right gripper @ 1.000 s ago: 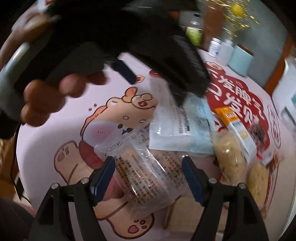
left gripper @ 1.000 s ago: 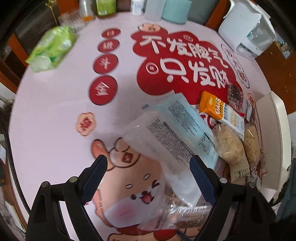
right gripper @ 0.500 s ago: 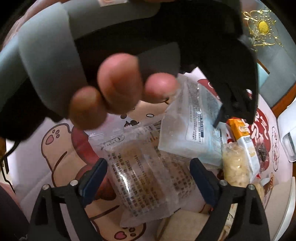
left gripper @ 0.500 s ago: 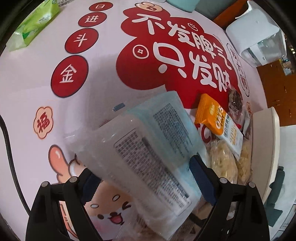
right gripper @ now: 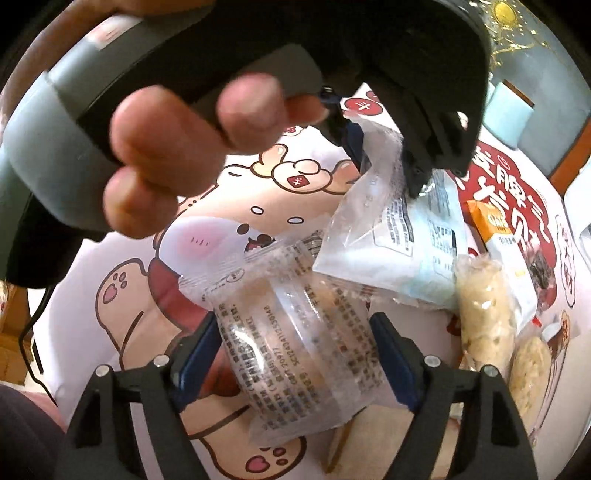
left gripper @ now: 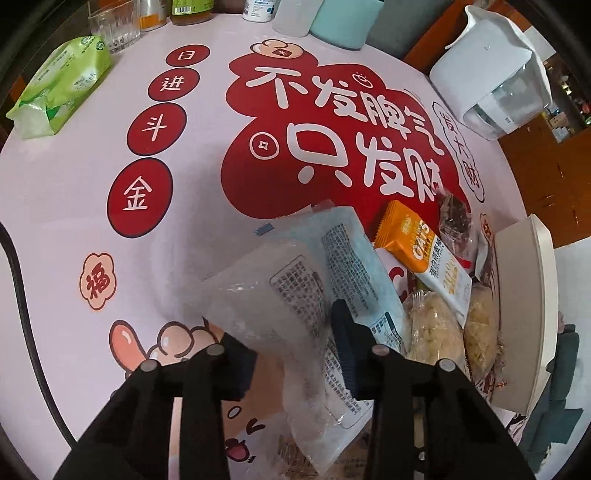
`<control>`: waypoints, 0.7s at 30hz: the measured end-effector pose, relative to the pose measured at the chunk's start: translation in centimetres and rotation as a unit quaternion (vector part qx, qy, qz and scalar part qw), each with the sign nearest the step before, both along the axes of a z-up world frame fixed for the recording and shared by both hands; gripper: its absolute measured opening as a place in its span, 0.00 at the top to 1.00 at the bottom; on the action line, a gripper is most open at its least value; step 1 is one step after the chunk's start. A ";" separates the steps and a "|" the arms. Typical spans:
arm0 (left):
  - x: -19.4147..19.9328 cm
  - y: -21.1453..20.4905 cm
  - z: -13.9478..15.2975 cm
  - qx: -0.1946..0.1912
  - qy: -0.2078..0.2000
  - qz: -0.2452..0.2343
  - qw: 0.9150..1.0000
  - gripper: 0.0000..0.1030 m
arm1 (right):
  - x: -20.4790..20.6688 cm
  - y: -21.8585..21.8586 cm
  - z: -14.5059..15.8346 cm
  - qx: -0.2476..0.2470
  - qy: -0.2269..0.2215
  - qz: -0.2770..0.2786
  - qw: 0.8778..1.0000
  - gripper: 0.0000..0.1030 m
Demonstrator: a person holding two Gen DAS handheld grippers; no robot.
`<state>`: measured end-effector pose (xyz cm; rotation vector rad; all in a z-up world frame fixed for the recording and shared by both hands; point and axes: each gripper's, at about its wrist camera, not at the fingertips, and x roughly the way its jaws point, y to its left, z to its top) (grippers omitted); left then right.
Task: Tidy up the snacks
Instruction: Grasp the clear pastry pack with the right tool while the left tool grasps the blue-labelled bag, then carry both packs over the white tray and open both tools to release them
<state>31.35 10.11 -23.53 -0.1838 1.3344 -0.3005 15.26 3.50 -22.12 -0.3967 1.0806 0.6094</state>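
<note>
My left gripper (left gripper: 291, 343) is shut on a frosted white snack packet (left gripper: 280, 306) and holds it lifted at one end; it also shows in the right wrist view (right gripper: 373, 229), pinched by the left gripper's fingers (right gripper: 354, 144). A light blue packet (left gripper: 354, 266) lies under it. My right gripper (right gripper: 295, 339) stands with its jaws on both sides of a clear round-cake packet (right gripper: 295, 343) on the table, wide apart. An orange oats bar (left gripper: 417, 247), two pale puffed-rice packets (left gripper: 436, 332) and a dark sweet (left gripper: 456, 218) lie to the right.
A white tray (left gripper: 532, 314) stands at the table's right edge. A green tissue pack (left gripper: 59, 92) lies far left. A glass (left gripper: 114, 26), bottles, a teal cup (left gripper: 343, 22) and a white water kettle (left gripper: 495, 70) line the far edge. A black cable (left gripper: 22, 295) runs along the left.
My left gripper has closed on the frosted white packet and lifted its end. My right gripper has moved in around the clear cake packet.
</note>
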 end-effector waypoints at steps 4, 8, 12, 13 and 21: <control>-0.7 -0.1 0.3 0.009 -0.011 -0.005 1.000 0.69 | -0.8 -0.8 0.2 0.009 0.009 -0.015 1.000 0.24; -1.6 0.0 1.1 0.012 -0.023 -0.006 1.000 0.75 | -0.6 -1.9 0.3 0.013 0.021 -0.034 0.999 0.25; -2.9 0.1 2.3 0.024 -0.040 -0.006 0.999 0.78 | -1.0 -2.6 0.1 0.011 0.028 -0.053 0.998 0.25; -3.4 0.2 2.8 0.030 -0.048 -0.008 0.998 0.79 | -1.1 -2.9 0.1 0.012 0.031 -0.058 0.998 0.26; -8.2 1.4 6.9 0.081 -0.103 -0.010 0.991 0.83 | -1.3 -5.1 0.7 0.024 0.049 -0.100 0.994 0.26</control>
